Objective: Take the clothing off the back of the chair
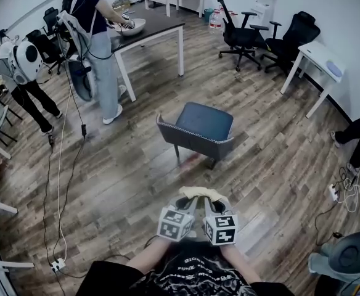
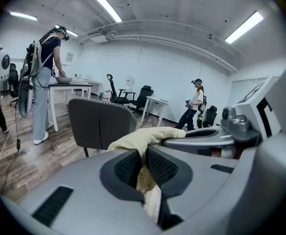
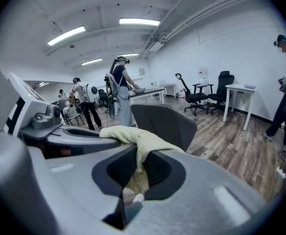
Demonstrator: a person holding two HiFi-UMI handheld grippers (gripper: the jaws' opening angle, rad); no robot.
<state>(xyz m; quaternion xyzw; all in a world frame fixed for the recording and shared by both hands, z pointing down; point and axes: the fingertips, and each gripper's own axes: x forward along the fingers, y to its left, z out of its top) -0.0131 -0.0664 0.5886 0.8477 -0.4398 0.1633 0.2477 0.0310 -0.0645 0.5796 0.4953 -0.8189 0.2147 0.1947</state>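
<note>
A pale yellow piece of clothing (image 1: pixel 200 193) is bunched between my two grippers, held in the air in front of the dark grey chair (image 1: pixel 197 131). The chair's back faces me and has nothing on it. My left gripper (image 1: pixel 185 201) is shut on the clothing's left end, with the fabric (image 2: pixel 142 137) pinched between its pads. My right gripper (image 1: pixel 214 203) is shut on the right end, and the cloth (image 3: pixel 135 137) drapes over its jaws. The two grippers sit side by side, almost touching. The chair (image 2: pixel 100 124) stands a short way beyond them, also seen in the right gripper view (image 3: pixel 165 124).
A person (image 1: pixel 97 36) works at a dark table (image 1: pixel 149 26) at the back left, another person (image 1: pixel 23 73) stands at far left. Black office chairs (image 1: pixel 245 36) and a white desk (image 1: pixel 319 63) stand at the back right. Cables and a power strip (image 1: pixel 57 265) lie on the wood floor at left.
</note>
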